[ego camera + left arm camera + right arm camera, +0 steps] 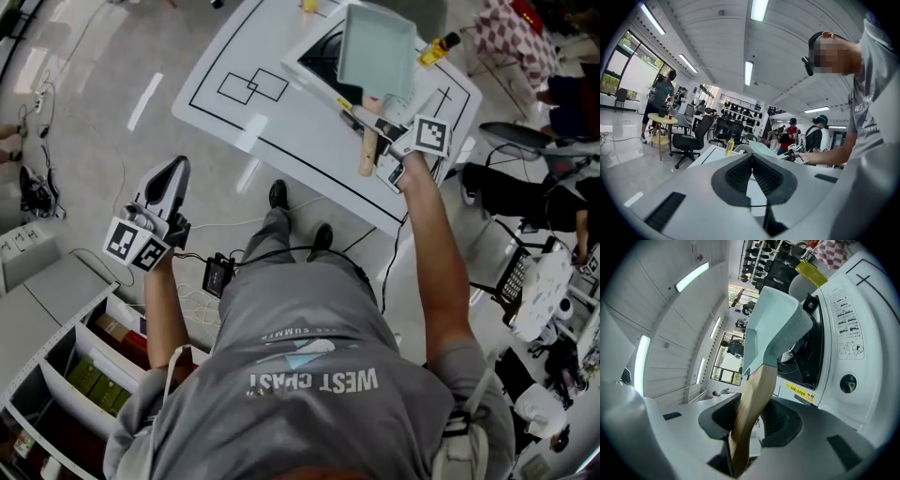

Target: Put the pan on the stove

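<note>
A pale green square pan point(375, 52) with a wooden handle point(368, 155) hangs tilted above the white stove point(314, 42) on the white table point(281, 131). My right gripper point(380, 131) is shut on the handle. In the right gripper view the handle point(752, 413) runs up between the jaws of the right gripper point(757, 416) to the pan point(771, 324), with the stove's black cooking plate point(808, 357) just behind it. My left gripper point(169, 183) hangs low at the left, away from the table, shut with nothing in it; its jaws point(751, 159) meet at the tips.
A yellow bottle point(439, 49) lies at the table's far right corner. Office chairs point(525, 136) and seated people crowd the right side. Shelves point(84, 375) stand at the lower left. Cables and a small black device point(217, 275) lie on the floor by the person's feet.
</note>
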